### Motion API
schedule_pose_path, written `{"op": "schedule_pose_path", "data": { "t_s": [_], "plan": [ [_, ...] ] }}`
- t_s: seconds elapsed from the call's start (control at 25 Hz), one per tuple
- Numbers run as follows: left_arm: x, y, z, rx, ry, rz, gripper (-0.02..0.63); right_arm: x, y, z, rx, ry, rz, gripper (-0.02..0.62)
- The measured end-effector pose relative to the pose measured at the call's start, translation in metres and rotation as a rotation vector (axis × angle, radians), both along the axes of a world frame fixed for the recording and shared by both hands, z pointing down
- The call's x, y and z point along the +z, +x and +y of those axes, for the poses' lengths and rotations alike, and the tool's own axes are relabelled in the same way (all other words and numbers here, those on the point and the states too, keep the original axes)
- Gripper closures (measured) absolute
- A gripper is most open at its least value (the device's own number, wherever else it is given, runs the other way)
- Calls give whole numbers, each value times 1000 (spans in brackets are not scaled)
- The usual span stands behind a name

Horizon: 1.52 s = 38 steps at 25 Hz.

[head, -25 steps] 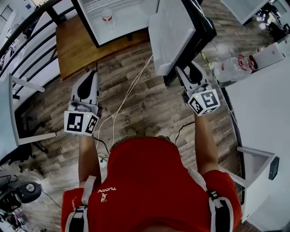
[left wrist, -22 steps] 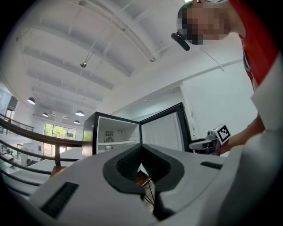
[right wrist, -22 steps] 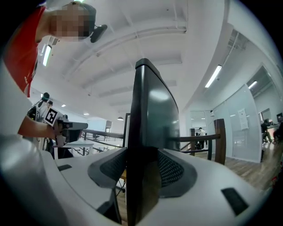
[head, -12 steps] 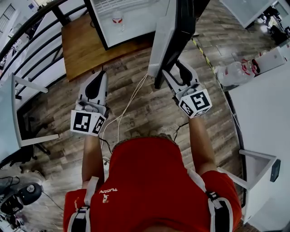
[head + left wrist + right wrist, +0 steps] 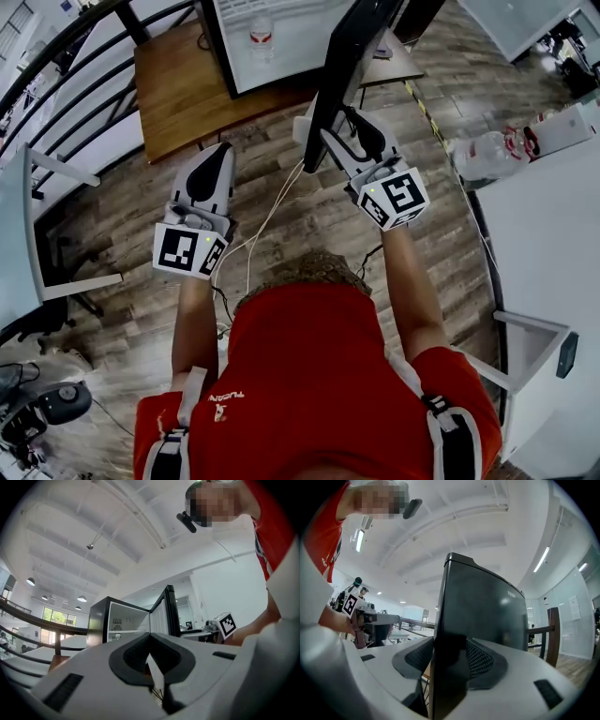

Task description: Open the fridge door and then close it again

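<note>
1. Head view: left gripper (image 5: 217, 150) out front above the wood-plank floor (image 5: 309, 225), jaws pressed together. Right gripper (image 5: 347, 122) at the free edge of the black fridge door (image 5: 354, 52), jaws apart and just opened wider, that edge between them. Fridge door swung well out from the fridge (image 5: 281, 42), baring the white interior and a small red-labelled bottle (image 5: 261, 36) on a shelf. Fridge raised on a wooden platform (image 5: 178, 94). White cable (image 5: 267, 211) trailing over the floor between the two grippers.

2. Left gripper view: left gripper (image 5: 150, 637) closed tip to tip, gripping no object, aimed toward the fridge (image 5: 119, 620) well beyond. Fridge door (image 5: 168, 613) standing open on the right side of the cabinet. Marker cube (image 5: 227, 624) of the right gripper farther right.

3. Right gripper view: right gripper (image 5: 449, 656) spread wide astride the fridge door (image 5: 487, 611), edge-on between the jaws. Dark ribbed pads (image 5: 480, 662) flanking its two faces, close on each side. Glossy black panel filling the middle of the frame.
</note>
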<state>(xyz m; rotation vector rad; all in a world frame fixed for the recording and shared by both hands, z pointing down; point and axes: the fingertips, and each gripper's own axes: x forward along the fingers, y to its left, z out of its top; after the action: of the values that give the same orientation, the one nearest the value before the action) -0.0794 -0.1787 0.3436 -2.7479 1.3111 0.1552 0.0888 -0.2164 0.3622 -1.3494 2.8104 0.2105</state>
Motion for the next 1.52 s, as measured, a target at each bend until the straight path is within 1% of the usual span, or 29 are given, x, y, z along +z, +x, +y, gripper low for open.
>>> {"op": "schedule_pose_path", "data": {
  "t_s": [0.24,0.44,0.64,0.92,1.16,1.32,1.52],
  "plan": [
    [-1,-1,-14,-19,0,0,597,-5,-23,-23,-80,5,5,362],
    [0,1,-28,-56,0,-8,597,-8,-32,-39,-134,10,-18,364],
    [-1,3,-50,-79,2,-10,597,-10,-40,-65,-154,31,-13,412],
    [-12,14,-94,-119,8,-2,597,-15,-49,-112,-160,53,33,491],
    [-12,17,-113,-162,10,-2,597,-17,-64,-135,-174,82,40,558],
    [-7,20,-125,-191,9,-4,597,-16,-71,-151,-179,77,32,568],
    [-5,18,-142,-224,3,0,597,-13,-77,-175,-174,45,17,569]
  ]
}}
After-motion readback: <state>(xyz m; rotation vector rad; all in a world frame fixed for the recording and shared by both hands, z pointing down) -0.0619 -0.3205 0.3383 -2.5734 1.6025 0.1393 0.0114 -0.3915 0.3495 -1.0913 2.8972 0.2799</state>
